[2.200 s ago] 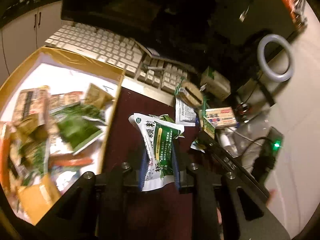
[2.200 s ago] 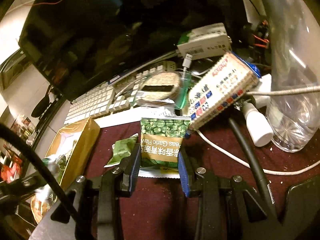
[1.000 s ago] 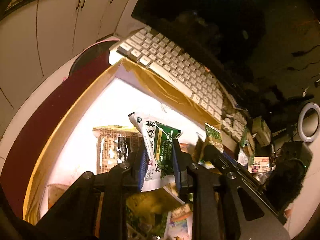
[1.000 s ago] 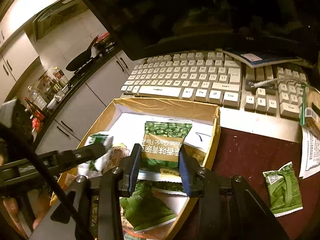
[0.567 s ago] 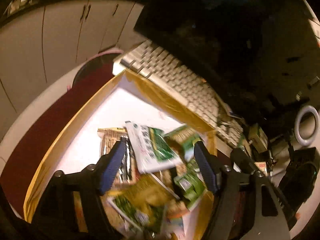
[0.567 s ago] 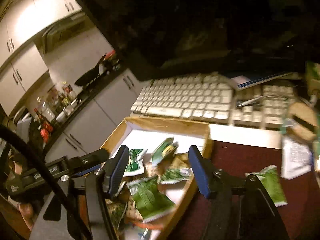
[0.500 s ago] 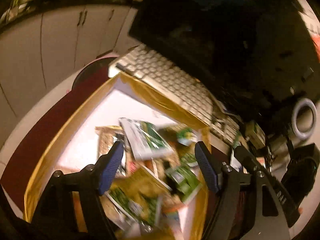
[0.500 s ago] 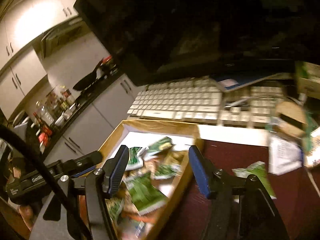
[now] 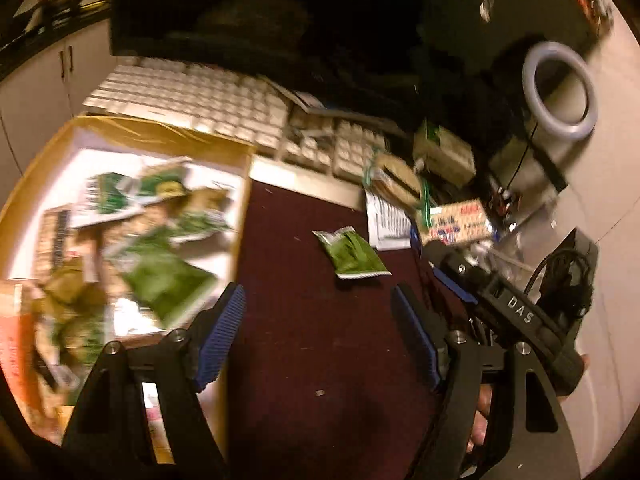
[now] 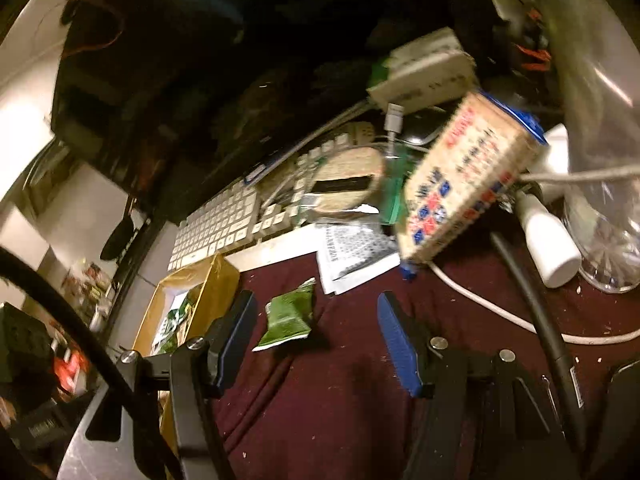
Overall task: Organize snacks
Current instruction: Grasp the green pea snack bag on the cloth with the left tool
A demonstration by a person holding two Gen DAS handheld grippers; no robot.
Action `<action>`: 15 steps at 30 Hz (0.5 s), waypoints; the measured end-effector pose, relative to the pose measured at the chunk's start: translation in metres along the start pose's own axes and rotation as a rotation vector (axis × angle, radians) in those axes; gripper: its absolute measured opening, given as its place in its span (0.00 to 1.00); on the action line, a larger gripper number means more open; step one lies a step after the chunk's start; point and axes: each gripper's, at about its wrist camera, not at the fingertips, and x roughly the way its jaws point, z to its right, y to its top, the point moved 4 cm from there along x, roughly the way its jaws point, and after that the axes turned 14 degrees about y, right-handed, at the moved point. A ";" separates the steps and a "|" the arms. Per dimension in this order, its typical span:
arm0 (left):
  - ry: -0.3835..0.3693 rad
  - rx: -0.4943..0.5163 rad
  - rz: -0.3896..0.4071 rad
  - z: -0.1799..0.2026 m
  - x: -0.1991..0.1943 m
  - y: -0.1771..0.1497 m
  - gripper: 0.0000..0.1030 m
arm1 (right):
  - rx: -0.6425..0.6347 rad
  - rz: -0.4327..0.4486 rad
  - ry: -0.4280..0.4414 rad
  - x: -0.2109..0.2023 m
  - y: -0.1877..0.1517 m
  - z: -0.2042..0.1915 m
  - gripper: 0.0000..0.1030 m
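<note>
In the left wrist view, a cardboard box [image 9: 168, 136] sits far left on the dark red table [image 9: 312, 360], its white floor heaped with blurred snack packets [image 9: 160, 240], mostly green and tan, lying at mixed angles; the left gripper [image 9: 316, 340] hangs over the bare cloth just right of the box wall, jaws spread wide with nothing between the blue pads [image 9: 222, 334]; a lone green snack packet [image 9: 352, 254] lies flat on the cloth ahead, apart from the box, its long axis slanting from upper left to lower right, torn-looking white edge at the lower right end; behind it a white keyboard [image 9: 208, 100], then a folded printed leaflet [image 9: 386, 220], a round cake in clear wrap [image 9: 396, 178], a patterned carton [image 9: 460, 222] and a grey ring light [image 9: 560, 88]; the right gripper's black body crosses the lower right.

The right wrist view shows only a corner of the box [image 10: 216, 284] at left, packets barely visible inside; the right gripper [image 10: 316, 340] is likewise released and empty, the green packet [image 10: 288, 316] lying on the table [image 10: 340, 420] ahead between the line of its pads, nearer the left one and touching neither, long axis running lower left to upper right; this view alone shows a white cable [image 10: 500, 312], a white bottle [image 10: 548, 244] and a clear plastic vessel [image 10: 600, 160] at far right; the carton [image 10: 460, 184] leans tilted above the leaflet [image 10: 356, 252].
</note>
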 end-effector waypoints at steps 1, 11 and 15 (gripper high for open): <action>0.007 0.006 -0.012 0.008 0.007 0.001 0.74 | 0.007 0.004 -0.002 0.000 0.000 0.001 0.61; 0.176 0.073 -0.061 0.058 0.071 0.028 0.72 | 0.056 0.078 -0.053 -0.018 0.003 0.016 0.57; 0.204 0.083 -0.072 0.064 0.092 0.023 0.59 | 0.051 0.082 -0.058 -0.019 0.004 0.016 0.57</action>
